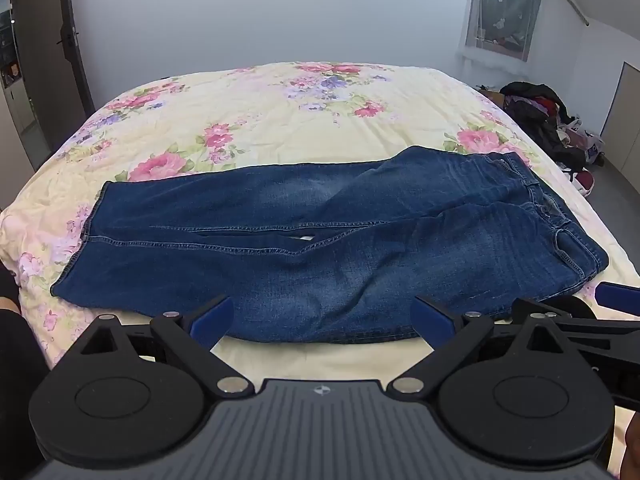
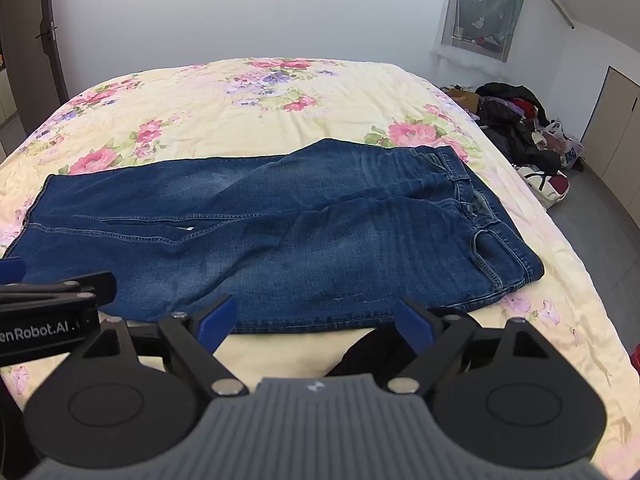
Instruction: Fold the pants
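one pair of blue jeans lies spread flat on a floral bedspread, near the bed's front edge. the long axis runs side to side across the bed: waistband toward the right, leg hems toward the left, both legs side by side and touching. no fold looks made yet, so this reads as the very start. just in front of the jeans' near edge, the left gripper and right gripper hover, each tilted downward with blue fingers spread wide and nothing between them. the next move likely calls for each gripper to pinch the near leg's edge and lift it over the far leg. beyond the jeans to the right, a clothes pile sits on the floor.
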The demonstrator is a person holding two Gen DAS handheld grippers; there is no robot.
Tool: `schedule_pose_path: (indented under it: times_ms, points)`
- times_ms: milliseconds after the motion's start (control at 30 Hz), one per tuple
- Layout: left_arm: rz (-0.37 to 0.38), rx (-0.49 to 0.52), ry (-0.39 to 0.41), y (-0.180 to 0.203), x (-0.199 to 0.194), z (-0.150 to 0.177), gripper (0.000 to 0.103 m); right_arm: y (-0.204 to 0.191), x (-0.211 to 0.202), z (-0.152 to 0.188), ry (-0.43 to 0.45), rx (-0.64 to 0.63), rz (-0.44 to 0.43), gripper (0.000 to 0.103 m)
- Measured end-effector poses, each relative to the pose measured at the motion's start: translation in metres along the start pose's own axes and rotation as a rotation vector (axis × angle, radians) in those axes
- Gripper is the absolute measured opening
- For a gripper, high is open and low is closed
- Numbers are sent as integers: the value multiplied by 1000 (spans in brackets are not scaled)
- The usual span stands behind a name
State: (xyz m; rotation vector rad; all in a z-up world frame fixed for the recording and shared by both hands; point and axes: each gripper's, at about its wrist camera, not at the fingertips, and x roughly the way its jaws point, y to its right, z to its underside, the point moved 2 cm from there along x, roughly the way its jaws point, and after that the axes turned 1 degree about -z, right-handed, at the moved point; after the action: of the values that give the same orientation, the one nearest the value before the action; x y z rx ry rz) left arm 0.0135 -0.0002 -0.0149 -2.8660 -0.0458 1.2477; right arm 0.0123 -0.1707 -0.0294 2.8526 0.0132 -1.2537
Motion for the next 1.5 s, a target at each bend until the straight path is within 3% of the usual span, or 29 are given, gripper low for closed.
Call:
schedule_pose_path:
  times_ms: [1500]
  points:
    - [20, -20, -1, 0, -2, -2, 103, -1, 1, 2, -5, -4, 7, 83]
